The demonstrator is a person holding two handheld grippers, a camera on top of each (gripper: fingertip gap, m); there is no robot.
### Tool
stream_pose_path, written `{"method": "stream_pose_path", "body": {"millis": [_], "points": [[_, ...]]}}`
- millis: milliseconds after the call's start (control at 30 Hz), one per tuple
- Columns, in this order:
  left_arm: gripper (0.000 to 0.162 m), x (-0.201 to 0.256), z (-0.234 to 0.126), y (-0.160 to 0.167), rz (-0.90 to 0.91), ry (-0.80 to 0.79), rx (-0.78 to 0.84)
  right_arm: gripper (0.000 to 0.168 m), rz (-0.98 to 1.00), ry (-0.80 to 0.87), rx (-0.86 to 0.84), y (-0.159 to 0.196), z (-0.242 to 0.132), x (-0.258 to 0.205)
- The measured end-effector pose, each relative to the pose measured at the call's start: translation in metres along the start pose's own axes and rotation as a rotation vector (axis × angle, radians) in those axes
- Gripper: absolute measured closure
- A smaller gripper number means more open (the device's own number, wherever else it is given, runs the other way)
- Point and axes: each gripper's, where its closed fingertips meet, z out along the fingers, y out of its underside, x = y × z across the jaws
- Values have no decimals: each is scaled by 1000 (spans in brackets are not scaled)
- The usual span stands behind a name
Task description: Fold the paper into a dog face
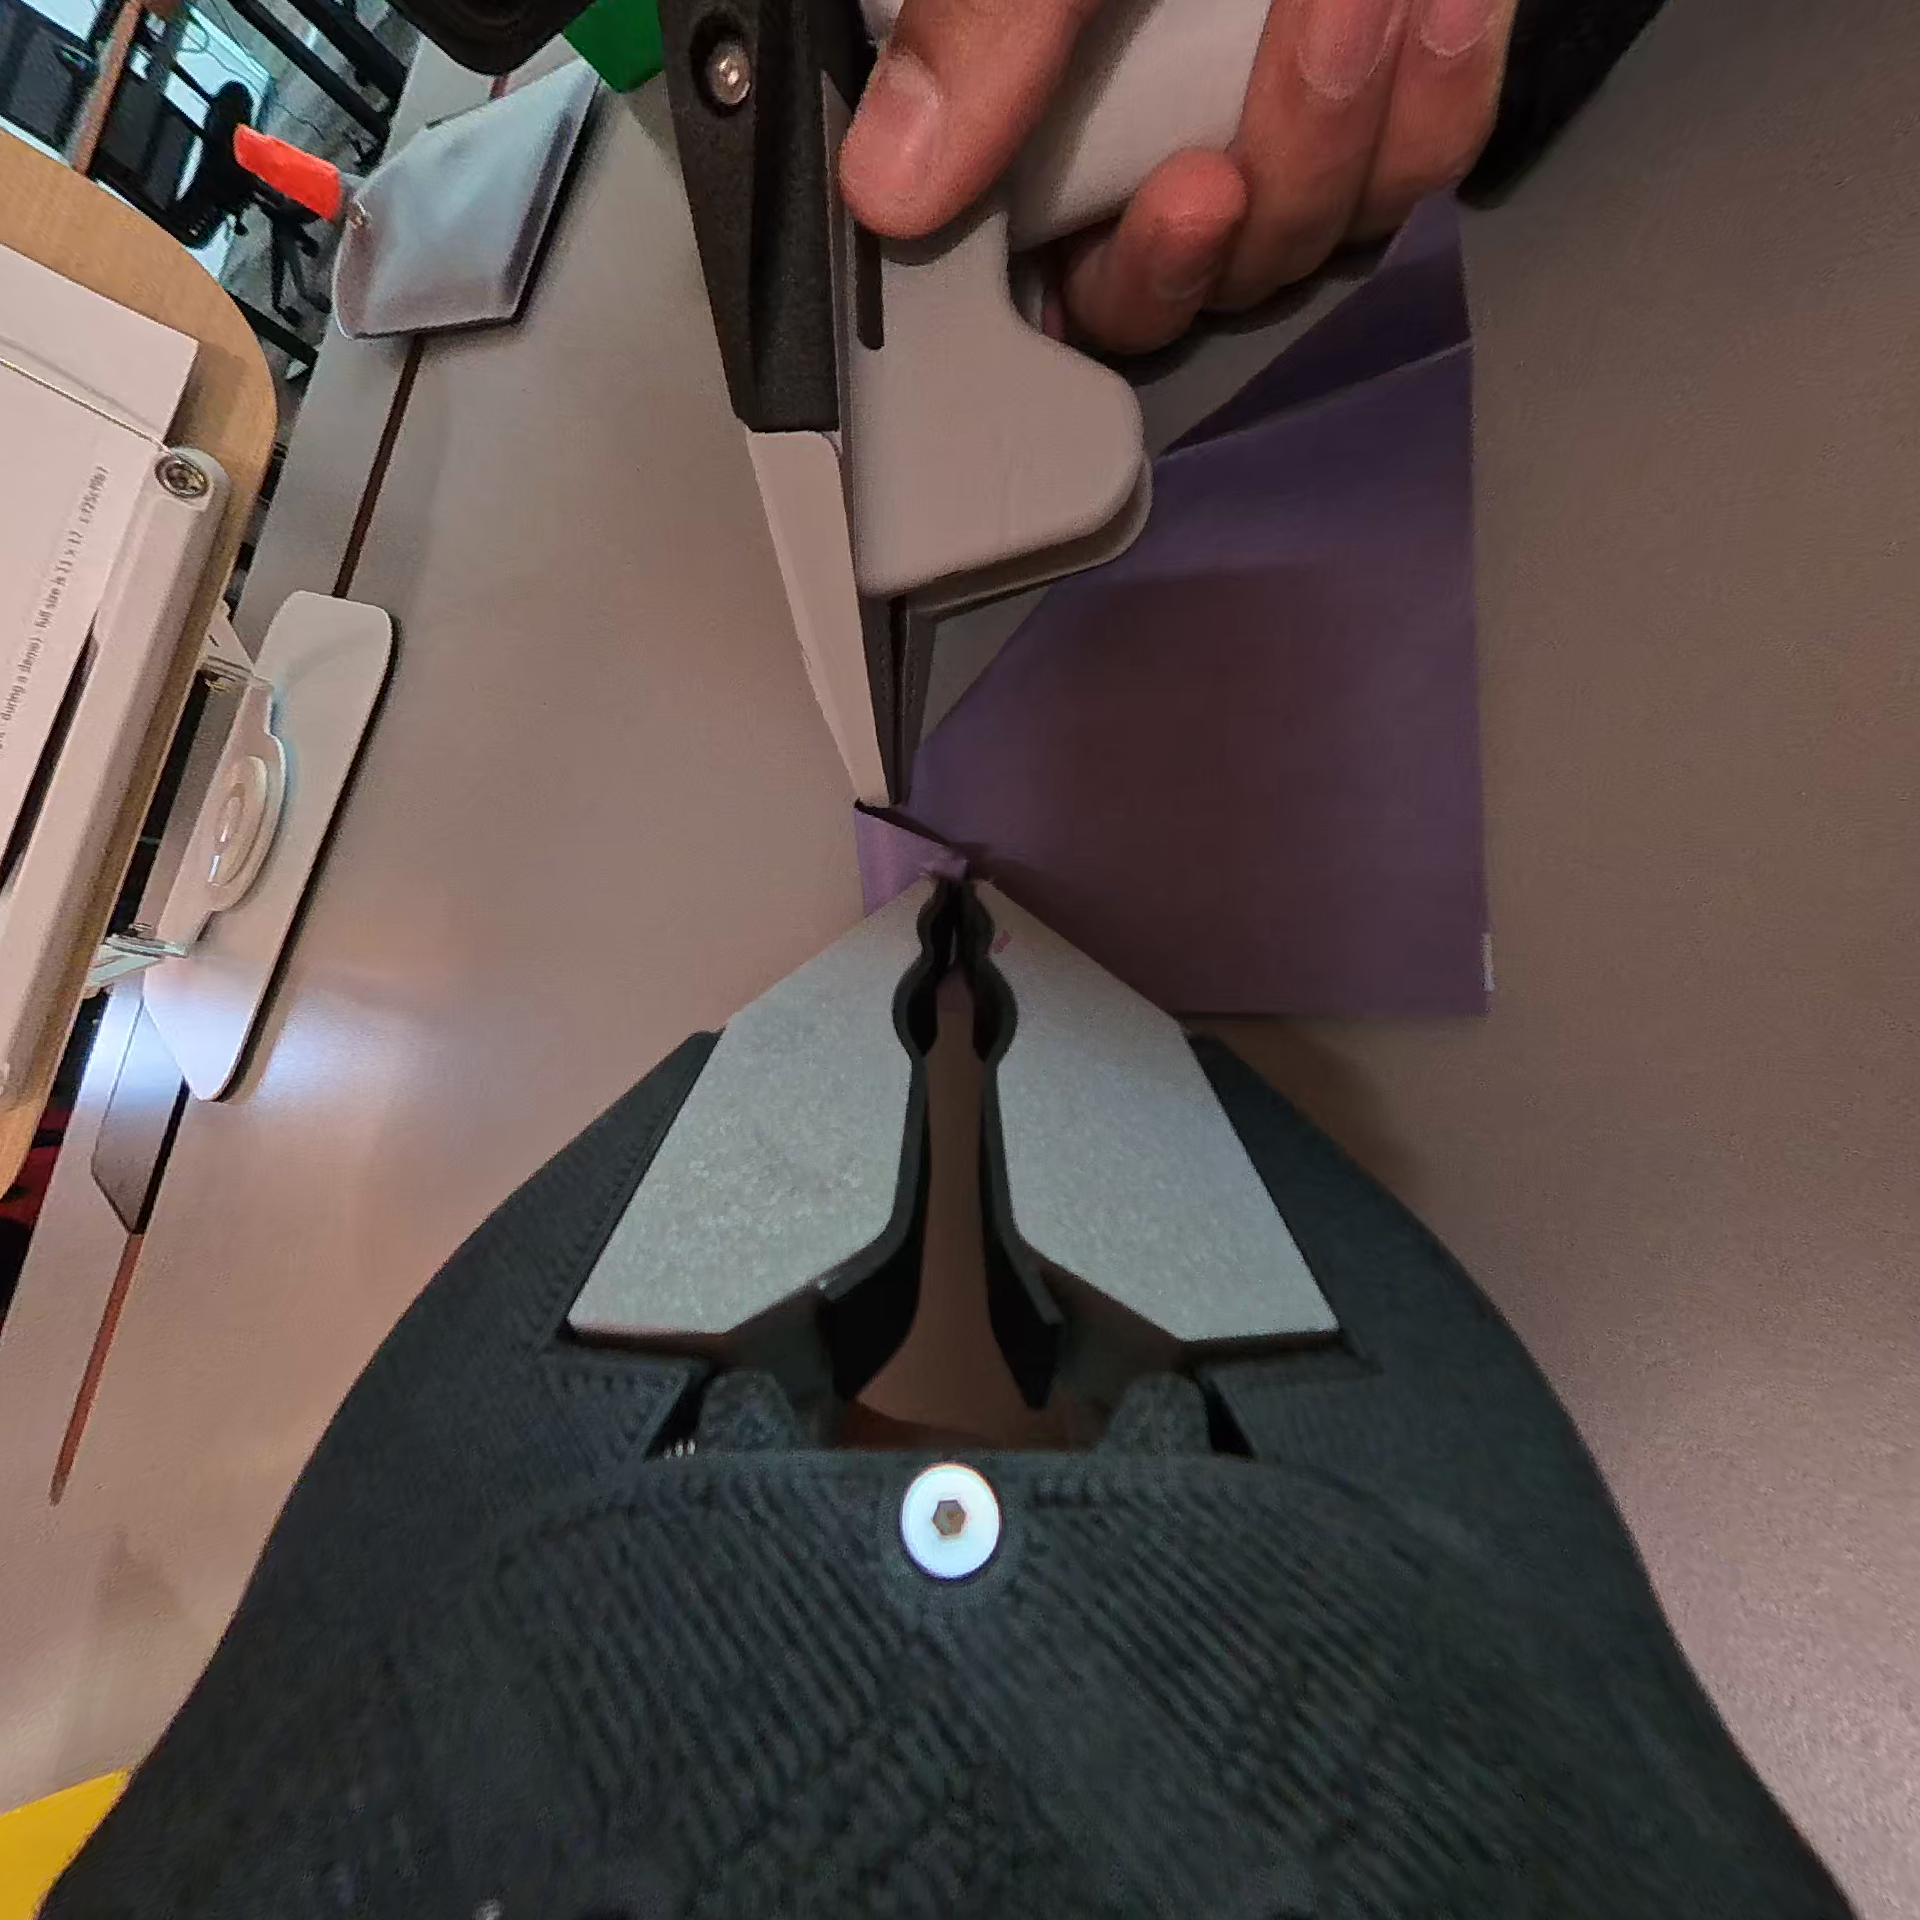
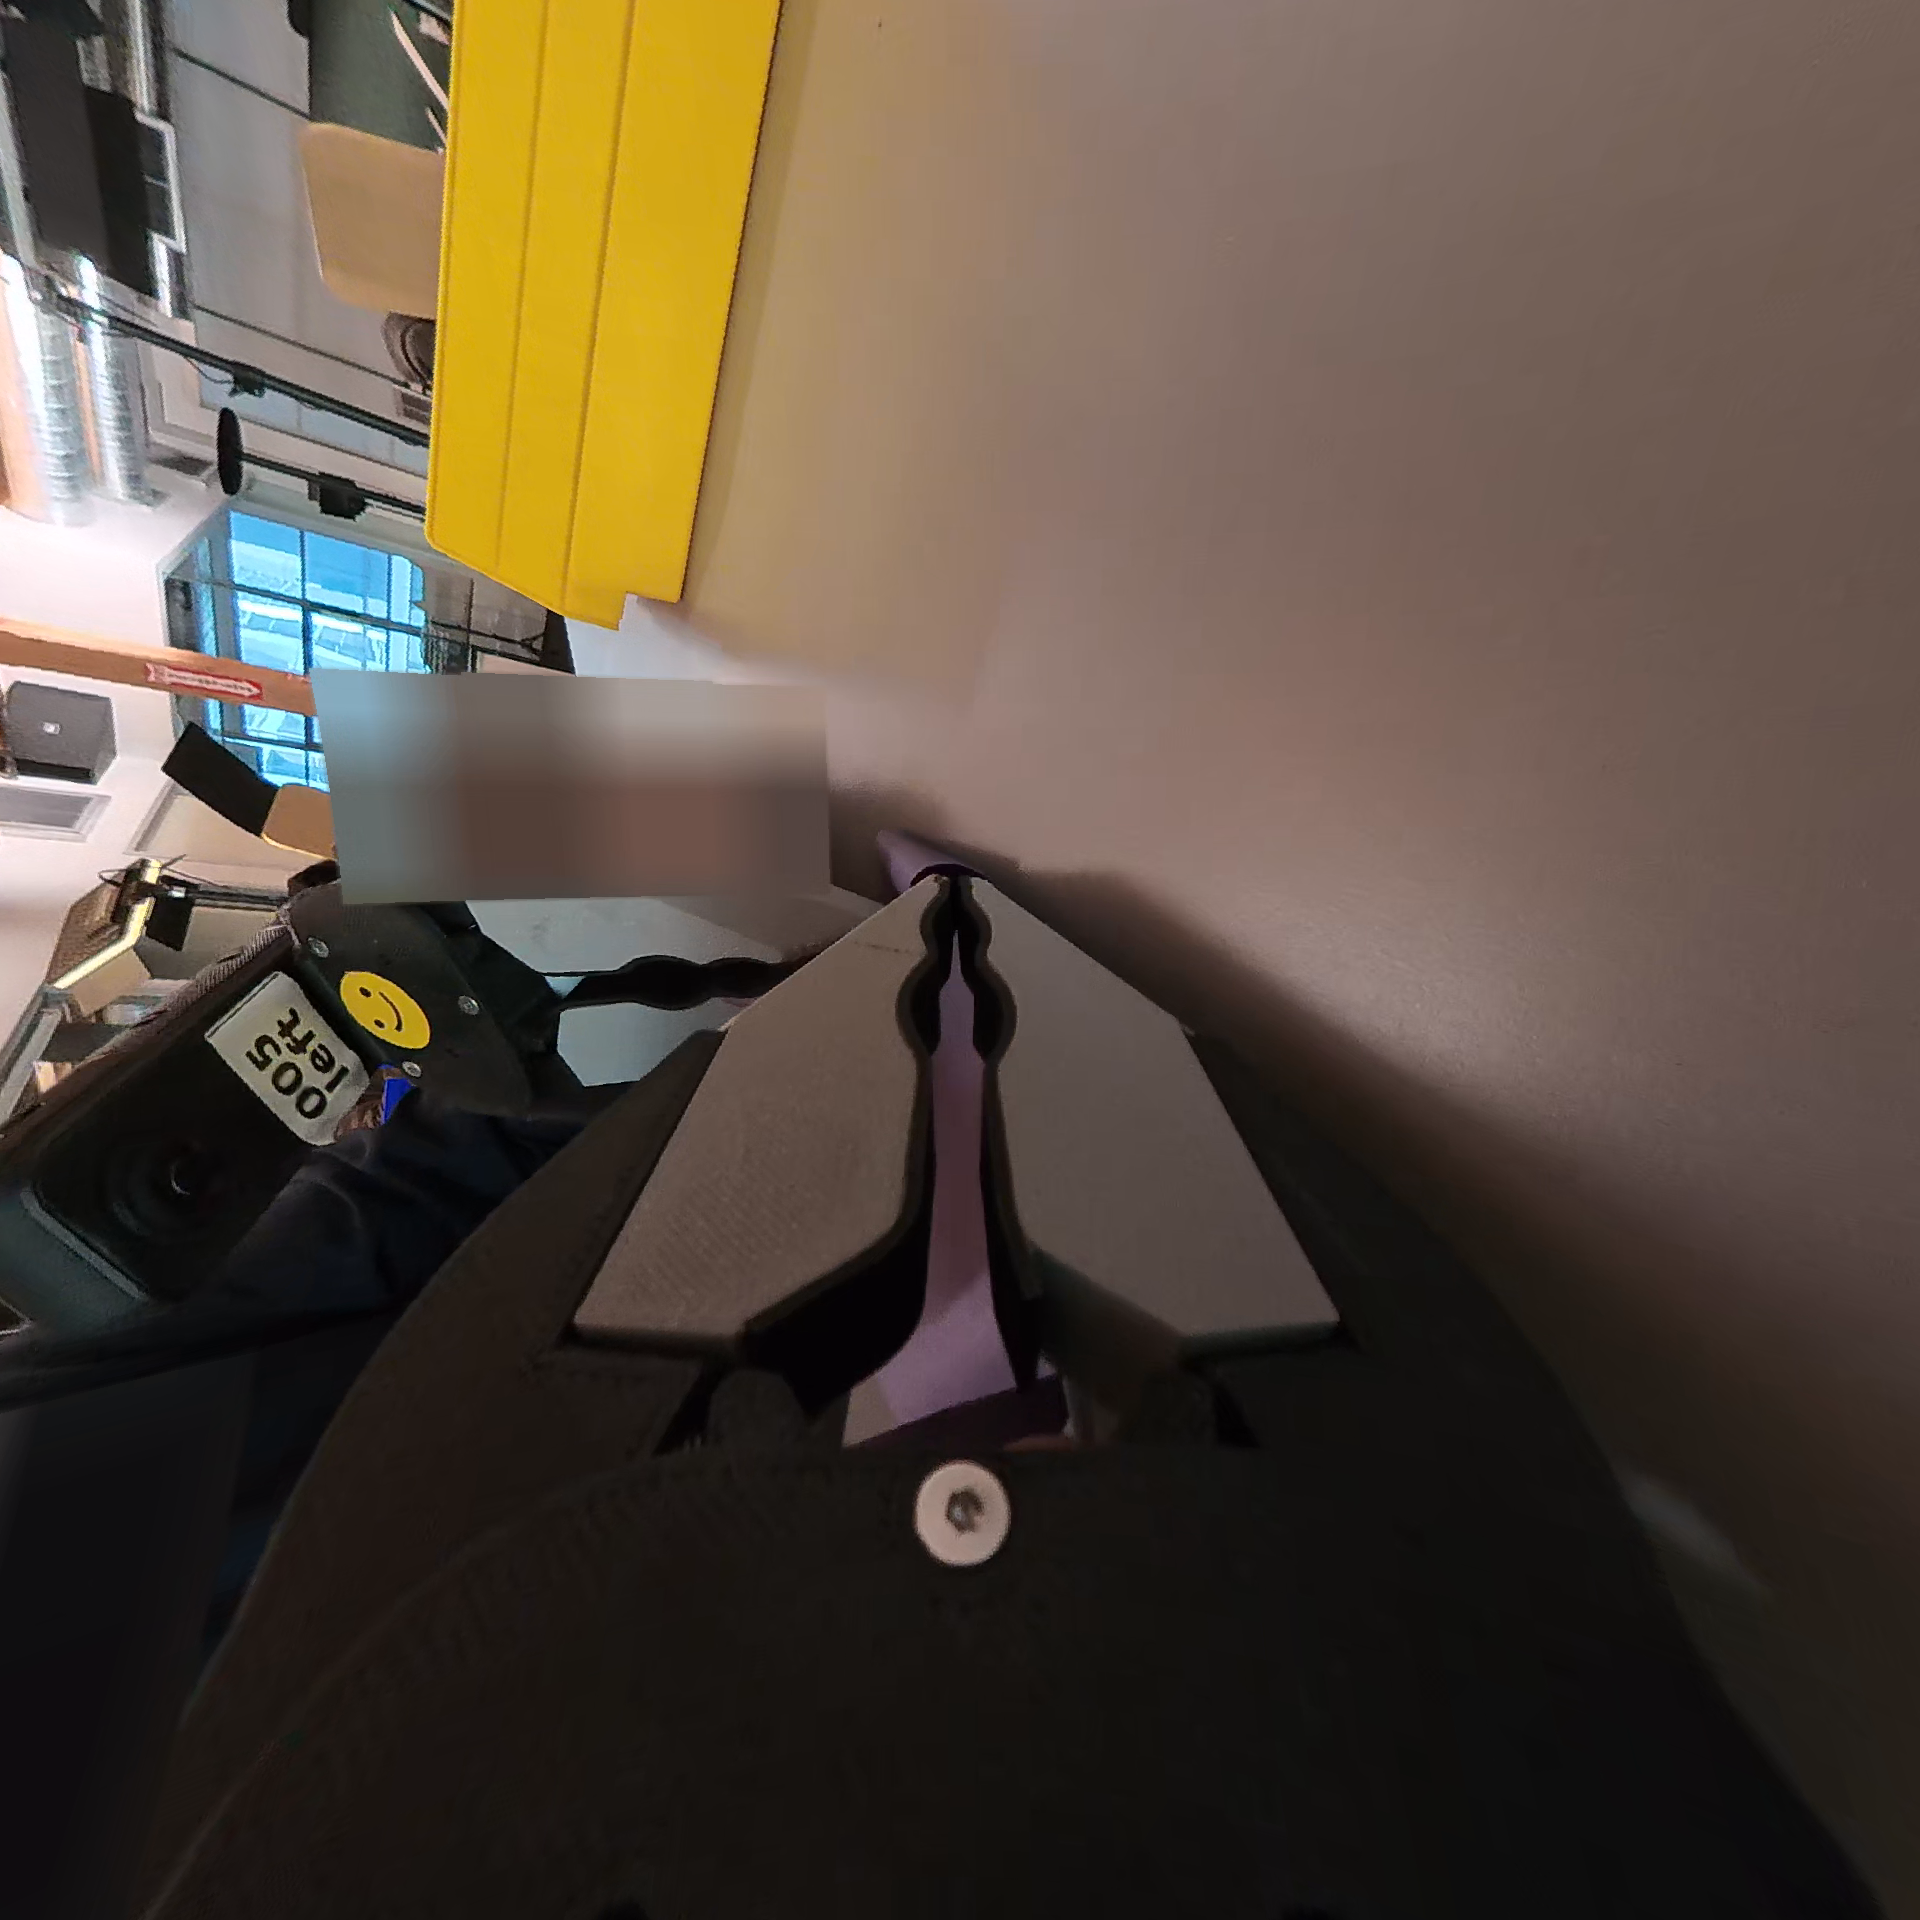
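Note:
The purple paper (image 1: pixel 1247 727) lies partly folded on the grey table (image 1: pixel 1683 1143), with creased flaps raised at its far side. My left gripper (image 1: pixel 956 891) is shut on a small corner of the paper at its near edge. My right gripper (image 2: pixel 951 885) is shut too, with purple paper (image 2: pixel 961 1195) showing between its fingers and at its tips. The two grippers meet at the same corner. The right gripper (image 1: pixel 881 779) comes down from the top of the left wrist view, held by a hand (image 1: pixel 1143 135). The left gripper (image 2: pixel 727 977) shows in the right wrist view.
A yellow bin (image 2: pixel 592 312) stands on the table beyond the grippers. White boxes (image 1: pixel 73 623) on a wooden board and metal bracket plates (image 1: pixel 301 831) sit along the table's edge. A person's dark sleeve (image 2: pixel 343 1247) lies behind the left gripper. The grippers are tip to tip, or close to it.

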Motion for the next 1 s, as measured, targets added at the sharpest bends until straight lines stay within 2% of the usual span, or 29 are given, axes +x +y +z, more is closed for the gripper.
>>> {"method": "stream_pose_path", "body": {"millis": [367, 400, 433, 567, 733, 1000], "points": [[162, -1, 1, 1, -13, 3, -4, 168, 39, -101, -12, 2, 1, -11], [162, -1, 1, 1, -14, 3, -4, 154, 39, -110, -5, 1, 0, -13], [162, -1, 1, 1, -14, 3, -4, 151, 39, -122, 0, 0, 0, -14], [162, -1, 1, 1, -11, 1, -4, 152, 28, -105, -15, 3, 1, -13], [162, -1, 1, 1, -5, -5, -3, 167, 20, -30, -8, 2, 3, -5], [162, -2, 0, -2, 0, -24, 11, 167, -4, 35, -20, 0, 5, -2]]}}
